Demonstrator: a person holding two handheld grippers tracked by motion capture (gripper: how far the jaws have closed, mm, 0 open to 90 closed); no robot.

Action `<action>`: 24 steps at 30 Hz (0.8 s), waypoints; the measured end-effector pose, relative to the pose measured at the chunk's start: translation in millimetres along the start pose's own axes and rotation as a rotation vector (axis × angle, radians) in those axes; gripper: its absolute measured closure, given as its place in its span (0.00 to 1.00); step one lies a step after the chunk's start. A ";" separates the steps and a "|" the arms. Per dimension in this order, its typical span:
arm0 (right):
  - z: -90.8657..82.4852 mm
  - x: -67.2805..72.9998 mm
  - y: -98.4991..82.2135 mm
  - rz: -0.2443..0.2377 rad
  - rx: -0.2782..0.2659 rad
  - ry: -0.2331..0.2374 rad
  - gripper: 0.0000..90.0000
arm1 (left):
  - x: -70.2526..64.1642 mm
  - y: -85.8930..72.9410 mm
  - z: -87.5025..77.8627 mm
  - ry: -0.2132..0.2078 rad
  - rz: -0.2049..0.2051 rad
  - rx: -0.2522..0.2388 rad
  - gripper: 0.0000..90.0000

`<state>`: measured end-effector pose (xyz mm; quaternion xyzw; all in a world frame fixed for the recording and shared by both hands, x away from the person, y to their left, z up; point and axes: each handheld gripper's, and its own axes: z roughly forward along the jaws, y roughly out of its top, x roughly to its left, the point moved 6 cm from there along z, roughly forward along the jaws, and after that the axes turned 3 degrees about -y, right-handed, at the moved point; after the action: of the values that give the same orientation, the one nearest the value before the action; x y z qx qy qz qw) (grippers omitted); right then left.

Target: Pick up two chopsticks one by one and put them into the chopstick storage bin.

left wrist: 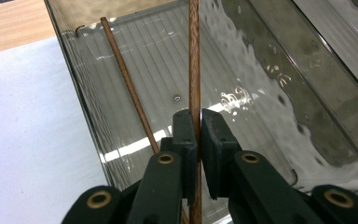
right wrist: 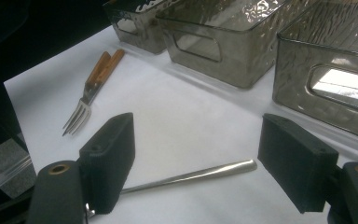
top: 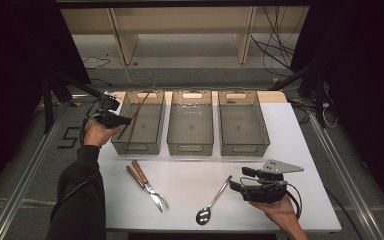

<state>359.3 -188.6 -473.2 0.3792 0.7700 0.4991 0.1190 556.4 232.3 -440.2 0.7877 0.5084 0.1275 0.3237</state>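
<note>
Two wooden chopsticks are going into the left bin [top: 125, 131] at upper left of the high view: one chopstick [left wrist: 129, 83] is lying inside against the bin wall, the other chopstick [left wrist: 194, 60] is being pinched by the left hand-held gripper [left wrist: 198, 122], jaws pressed together on it, stick running up the middle of the left gripper view over the bin floor. To do this step well, probably lowering the far tip first until it is resting on the bin floor, keeping the stick parallel to the one already in, then letting go low so it is not bouncing out. Right hand-held gripper [right wrist: 198, 161] is waiting at lower right of the bench [top: 190, 180], jaws spread wide, hovering over the spoon [right wrist: 191, 176] handle; forks [top: 147, 185] are lying left of it.
</note>
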 end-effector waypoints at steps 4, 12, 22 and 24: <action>0.3 -0.3 -0.2 -0.001 0.001 0.001 0.31 | 1.2 0.1 2.5 0.008 0.000 0.004 0.94; -0.3 -0.3 0.1 0.000 -0.001 0.001 0.31 | -1.9 3.2 -0.2 0.023 -0.022 -0.044 0.66; -1.1 -0.2 0.6 0.001 -0.002 0.000 0.31 | -22.3 2.4 -17.6 -0.035 -0.024 -0.095 0.33; -1.6 -0.2 0.8 0.002 -0.003 -0.001 0.31 | -31.4 -0.9 -22.6 -0.063 -0.003 -0.104 0.30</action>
<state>358.9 -189.7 -471.8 0.3802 0.7689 0.4999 0.1195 529.6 213.4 -419.6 0.7727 0.4918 0.1287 0.3801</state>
